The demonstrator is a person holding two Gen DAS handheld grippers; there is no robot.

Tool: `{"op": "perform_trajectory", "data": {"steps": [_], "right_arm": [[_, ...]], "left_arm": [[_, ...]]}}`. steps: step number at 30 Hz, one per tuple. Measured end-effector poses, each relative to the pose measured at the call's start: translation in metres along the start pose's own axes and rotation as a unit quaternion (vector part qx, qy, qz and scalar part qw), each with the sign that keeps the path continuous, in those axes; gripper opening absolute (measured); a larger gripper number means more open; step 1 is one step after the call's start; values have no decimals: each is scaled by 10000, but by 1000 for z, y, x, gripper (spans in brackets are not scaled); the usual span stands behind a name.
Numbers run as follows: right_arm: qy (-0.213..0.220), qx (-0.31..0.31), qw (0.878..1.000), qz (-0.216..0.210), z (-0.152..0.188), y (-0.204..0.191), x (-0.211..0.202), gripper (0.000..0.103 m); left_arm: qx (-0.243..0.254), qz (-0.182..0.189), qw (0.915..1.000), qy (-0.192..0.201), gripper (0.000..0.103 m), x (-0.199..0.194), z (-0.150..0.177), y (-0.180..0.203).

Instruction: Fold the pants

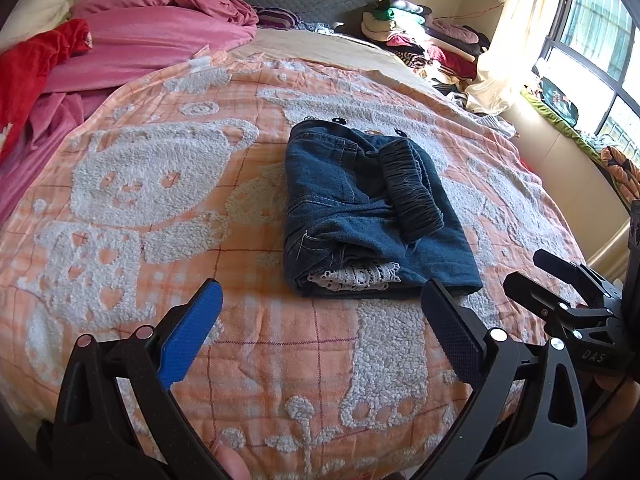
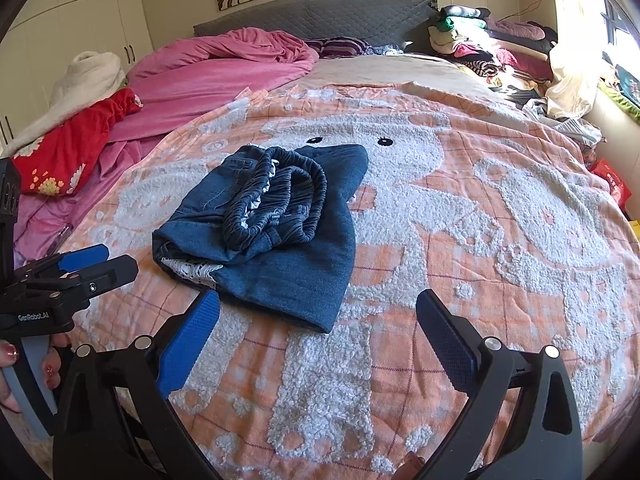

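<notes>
Folded denim pants (image 1: 372,208) lie on the bed's orange blanket (image 1: 160,184), just ahead of my left tongs (image 1: 320,316) and right tongs (image 2: 316,320); both gape wide, empty; long axis runs away from me.

Open blanket (image 2: 480,240) is seen all around the folded pants (image 2: 276,240). The left side is blocked by pink bedding (image 2: 224,72), the far right corner by piled clothes (image 2: 480,48).
</notes>
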State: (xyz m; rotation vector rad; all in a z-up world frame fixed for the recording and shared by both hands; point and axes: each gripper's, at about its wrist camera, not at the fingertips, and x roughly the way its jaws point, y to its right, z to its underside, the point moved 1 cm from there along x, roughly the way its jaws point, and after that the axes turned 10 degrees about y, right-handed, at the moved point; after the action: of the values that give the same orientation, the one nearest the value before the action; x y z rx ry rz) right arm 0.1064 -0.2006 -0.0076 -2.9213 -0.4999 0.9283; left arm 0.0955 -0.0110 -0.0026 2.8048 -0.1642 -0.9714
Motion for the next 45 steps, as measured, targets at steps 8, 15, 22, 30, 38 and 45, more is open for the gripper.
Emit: {"op": "perform_trajectory", "data": {"steps": [8, 15, 22, 30, 38, 45], "right_arm": [[12, -26, 10000, 28, 1, 0, -1, 98], [8, -37, 10000, 62, 1, -1, -2, 98], [15, -33, 10000, 72, 1, -1, -3, 98], [26, -55, 9999, 100, 1, -1, -4, 98], [40, -64, 9999, 148, -1, -1, -5, 98], [33, -90, 9998, 174, -3, 0, -5, 98]], "left_arm": [[17, -28, 10000, -8, 94, -1, 0, 1], [23, -20, 10000, -24, 94, -3, 0, 2], [23, -36, 10000, -28, 94, -4, 1, 2], [13, -28, 10000, -38, 94, -4, 1, 2], [2, -3, 10000, -34, 94, -4, 1, 2], [220, -262, 9994, -77, 94, -3, 3, 1]]}}
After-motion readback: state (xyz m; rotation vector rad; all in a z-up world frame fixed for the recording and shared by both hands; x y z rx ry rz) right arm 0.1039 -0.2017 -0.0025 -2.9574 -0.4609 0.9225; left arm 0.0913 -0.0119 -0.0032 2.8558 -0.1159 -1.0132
